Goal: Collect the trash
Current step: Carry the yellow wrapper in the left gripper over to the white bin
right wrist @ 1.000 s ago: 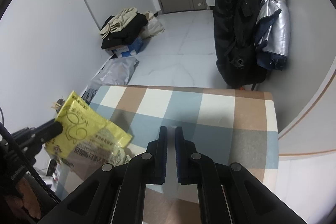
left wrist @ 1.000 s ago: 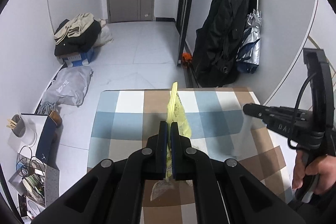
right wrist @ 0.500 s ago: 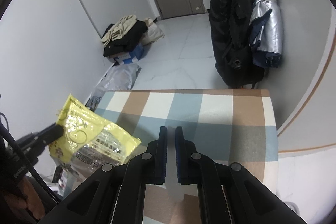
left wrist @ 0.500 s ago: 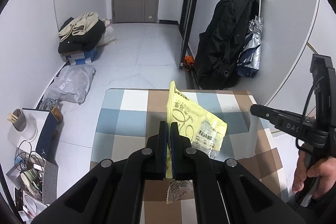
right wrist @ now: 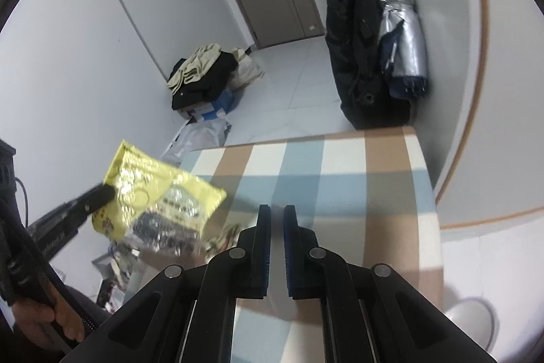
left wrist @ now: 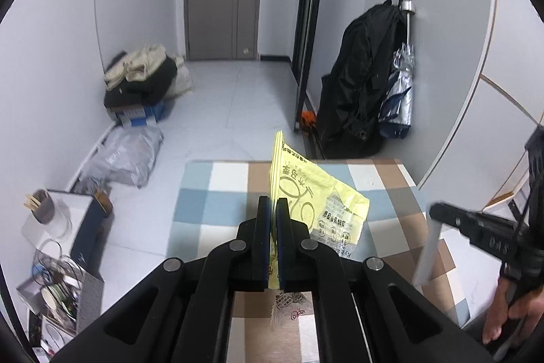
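Yellow snack wrapper [left wrist: 307,193], upright, airborne

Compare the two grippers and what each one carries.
The left gripper clamps a big yellow printed wrapper; the right gripper pinches only a thin white strip. The left gripper's jaws look fully closed, the right gripper's show a narrow gap. Both hang above the checked table.
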Motion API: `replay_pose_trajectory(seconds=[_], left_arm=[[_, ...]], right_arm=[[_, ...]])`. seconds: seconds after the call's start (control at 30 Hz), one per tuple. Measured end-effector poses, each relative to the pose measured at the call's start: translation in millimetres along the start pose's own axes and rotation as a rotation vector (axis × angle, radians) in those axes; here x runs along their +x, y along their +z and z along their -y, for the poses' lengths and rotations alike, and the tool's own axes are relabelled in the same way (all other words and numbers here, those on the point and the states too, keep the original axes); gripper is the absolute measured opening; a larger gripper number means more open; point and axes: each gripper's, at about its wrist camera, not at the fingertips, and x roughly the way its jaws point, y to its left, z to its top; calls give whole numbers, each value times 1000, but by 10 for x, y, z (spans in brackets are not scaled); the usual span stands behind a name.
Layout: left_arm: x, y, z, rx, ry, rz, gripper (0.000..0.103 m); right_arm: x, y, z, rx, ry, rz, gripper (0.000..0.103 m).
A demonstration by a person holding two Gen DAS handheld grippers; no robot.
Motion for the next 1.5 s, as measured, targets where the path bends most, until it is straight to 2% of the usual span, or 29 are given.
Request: replay_pose_trajectory(seconds=[0.2,0.4,0.63,0.83,0.93,1.13,1.33,1.5], left_arm=[[-225,-32,61,50,2,39,0],[-424,-3,86,74,2,88,0],[-618,106,142,59,5,154,0],[-715,173,361,80,-23,183,0],[-744,211,547,106,-38,194,0],[-764,274,999,160,-118,197,0],[-777,279,1483,206,-220,208,0],[-672,261,1901,245,-300,170,0]], right_arm=[[-212,-164,-145,-10,5,17,7],[-440,-183,-289,-49,10,59,7],[-956,-50,-482,-117,20,171,7],[-1417,16,-535,-186,-17,257,7],[-1661,51,-462,-179,-35,300,7],[-2133,95,-175,-157,-97,382,7],[-2610,34,327,-102,-201,453,7],[-2852,-106,853,-23,-299,446,7]])
